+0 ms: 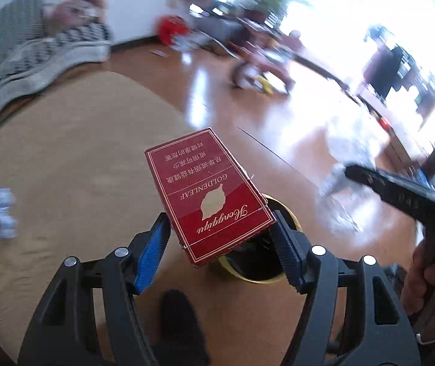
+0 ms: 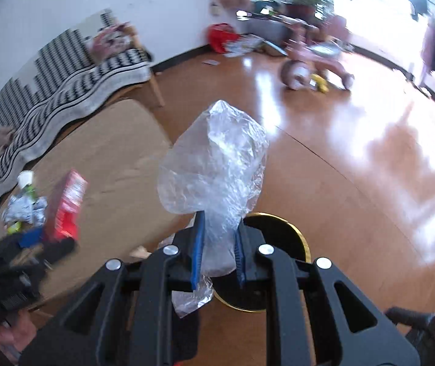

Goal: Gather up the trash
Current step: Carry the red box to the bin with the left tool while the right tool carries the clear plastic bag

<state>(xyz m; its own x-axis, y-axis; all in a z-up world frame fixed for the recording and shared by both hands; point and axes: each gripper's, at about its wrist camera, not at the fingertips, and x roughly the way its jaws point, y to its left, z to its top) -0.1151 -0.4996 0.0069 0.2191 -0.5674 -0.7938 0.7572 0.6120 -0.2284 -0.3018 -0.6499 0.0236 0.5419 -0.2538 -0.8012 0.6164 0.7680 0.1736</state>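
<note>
My left gripper [image 1: 222, 238] is shut on a red cigarette pack [image 1: 208, 195] with gold print, held above a black bin with a gold rim [image 1: 258, 277] on the wooden floor. My right gripper [image 2: 217, 250] is shut on a crumpled clear plastic bag [image 2: 214, 164], also above the bin's gold rim [image 2: 301, 238]. The right gripper [image 1: 400, 195] shows at the right of the left wrist view. The left gripper with the red pack [image 2: 66, 210] shows blurred at the left of the right wrist view.
A low tan table [image 2: 110, 158] holds crumpled foil wrappers [image 2: 25, 210] and a small bottle [image 2: 26, 183]. A bench with a black-and-white zigzag throw [image 2: 65, 82] stands behind it. A pink tricycle [image 2: 311, 64] and a red bag [image 2: 220, 38] lie across the shiny floor.
</note>
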